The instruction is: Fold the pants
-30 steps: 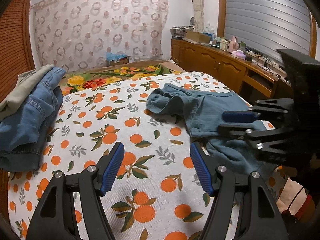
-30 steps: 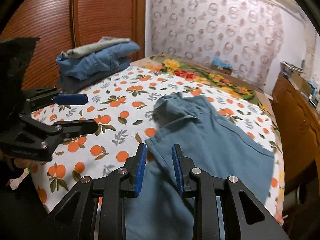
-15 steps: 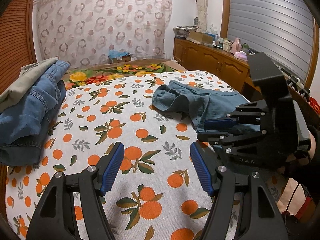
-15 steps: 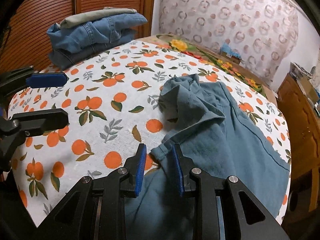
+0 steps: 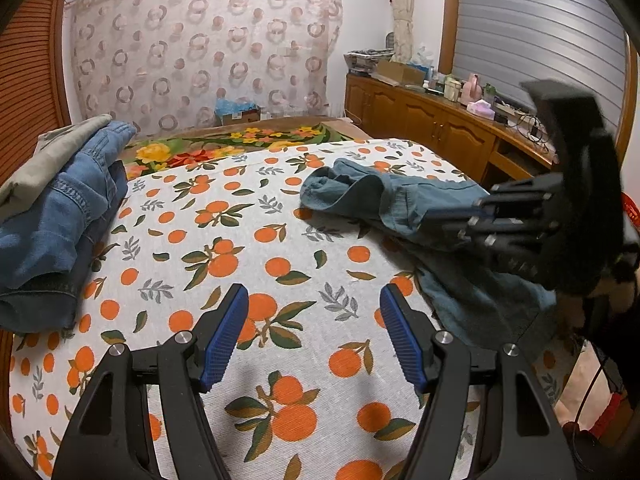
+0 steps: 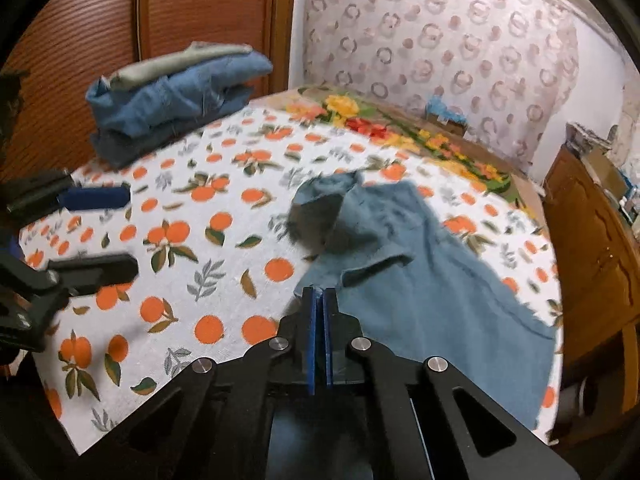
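Observation:
Teal-blue pants (image 6: 420,280) lie crumpled on the orange-print bedsheet (image 6: 208,280), toward the bed's right side; they also show in the left wrist view (image 5: 400,204). My right gripper (image 6: 319,300) is shut on the near edge of the pants; in the left wrist view it (image 5: 476,220) sits over the pants at the right. My left gripper (image 5: 314,312) is open and empty above bare sheet (image 5: 248,256), left of the pants; it appears at the left of the right wrist view (image 6: 100,232).
A stack of folded denim and beige clothes (image 5: 52,208) lies on the bed's left side, also in the right wrist view (image 6: 176,92). A wooden cabinet (image 5: 432,136) with clutter runs along the right. A flowered blanket (image 5: 224,148) lies at the bed's far end.
My right gripper has closed on the near edge of the pants; it was slightly open before. My left gripper stays open over the sheet, hardly moved.

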Demonstrator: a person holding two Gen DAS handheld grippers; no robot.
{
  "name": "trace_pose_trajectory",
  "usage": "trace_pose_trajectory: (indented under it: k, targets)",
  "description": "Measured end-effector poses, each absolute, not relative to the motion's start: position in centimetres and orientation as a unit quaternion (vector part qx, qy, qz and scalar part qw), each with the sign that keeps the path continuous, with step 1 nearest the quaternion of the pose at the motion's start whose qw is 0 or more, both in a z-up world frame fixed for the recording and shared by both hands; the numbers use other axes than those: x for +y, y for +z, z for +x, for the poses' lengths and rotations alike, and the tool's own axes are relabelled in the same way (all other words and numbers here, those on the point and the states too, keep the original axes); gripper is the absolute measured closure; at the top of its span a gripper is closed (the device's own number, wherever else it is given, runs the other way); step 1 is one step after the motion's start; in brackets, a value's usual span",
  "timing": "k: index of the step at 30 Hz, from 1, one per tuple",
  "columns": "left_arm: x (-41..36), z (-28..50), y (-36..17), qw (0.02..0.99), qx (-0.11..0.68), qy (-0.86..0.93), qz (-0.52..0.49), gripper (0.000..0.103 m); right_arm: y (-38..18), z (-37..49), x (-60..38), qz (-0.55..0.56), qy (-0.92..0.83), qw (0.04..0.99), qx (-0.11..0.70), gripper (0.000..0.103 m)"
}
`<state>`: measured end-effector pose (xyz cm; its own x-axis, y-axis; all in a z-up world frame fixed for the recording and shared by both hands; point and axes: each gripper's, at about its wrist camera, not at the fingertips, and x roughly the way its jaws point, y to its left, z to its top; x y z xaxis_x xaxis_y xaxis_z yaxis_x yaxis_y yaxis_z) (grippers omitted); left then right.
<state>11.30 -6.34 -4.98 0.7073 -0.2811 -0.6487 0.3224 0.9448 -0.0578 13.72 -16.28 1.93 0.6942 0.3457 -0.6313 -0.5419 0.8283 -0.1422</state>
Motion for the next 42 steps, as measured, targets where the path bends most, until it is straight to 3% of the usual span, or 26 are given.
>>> trace_pose_trajectory:
  k: [21,42]
  targets:
    - [-9.8,12.1,-4.5,0.918,0.344,-0.193,0.048,0.034,5.4,15.5,-23.0,-0.148,0.136,0.943,0.266,0.101]
    - [-10.5,11.9,-4.9,0.914,0.35,-0.197,0.052,0.034,3.5,20.2,-25.6,-0.161,0.027,0.934,0.318,0.101]
